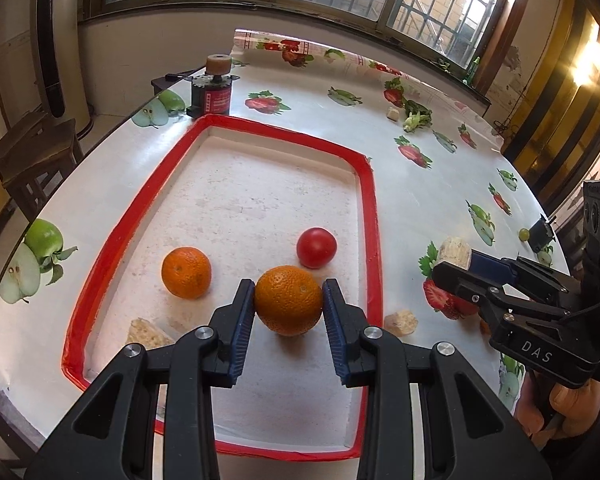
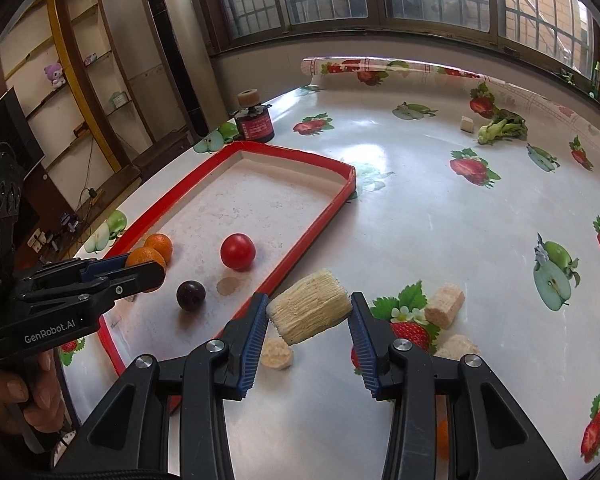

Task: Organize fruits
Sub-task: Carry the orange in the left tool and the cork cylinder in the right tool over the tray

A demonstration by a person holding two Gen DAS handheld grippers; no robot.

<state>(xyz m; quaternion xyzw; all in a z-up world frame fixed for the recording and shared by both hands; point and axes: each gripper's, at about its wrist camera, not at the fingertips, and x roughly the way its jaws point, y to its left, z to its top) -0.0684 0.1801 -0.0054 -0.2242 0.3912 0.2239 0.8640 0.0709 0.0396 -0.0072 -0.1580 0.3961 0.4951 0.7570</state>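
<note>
Left gripper (image 1: 288,306) clamped on an orange (image 1: 289,300) and held above the near part of the red-rimmed tray (image 1: 370,184). Right gripper (image 2: 309,314) clamped on a pale fibrous block (image 2: 309,306), carried over the tablecloth (image 2: 440,216) just outside the tray rim, at about 4 o'clock from the red tomato (image 2: 238,251).

Possible trouble, as a judgement: round orange held only at its two sides, so likely to roll away across the flat tray when released from a height; may knock the second orange (image 1: 186,273) at 10 o'clock or the tomato at 1 o'clock. Fibrous block looking soft, so perhaps crushed or slipping out of the grip. Grippers near each other at the rim, so some risk of collision.

Counted: two oranges, one tomato, one dark plum (image 2: 191,295), one tray, one broccoli piece (image 2: 504,126) far at 1 o'clock. Pale chunks: at least five outside the grip.
</note>
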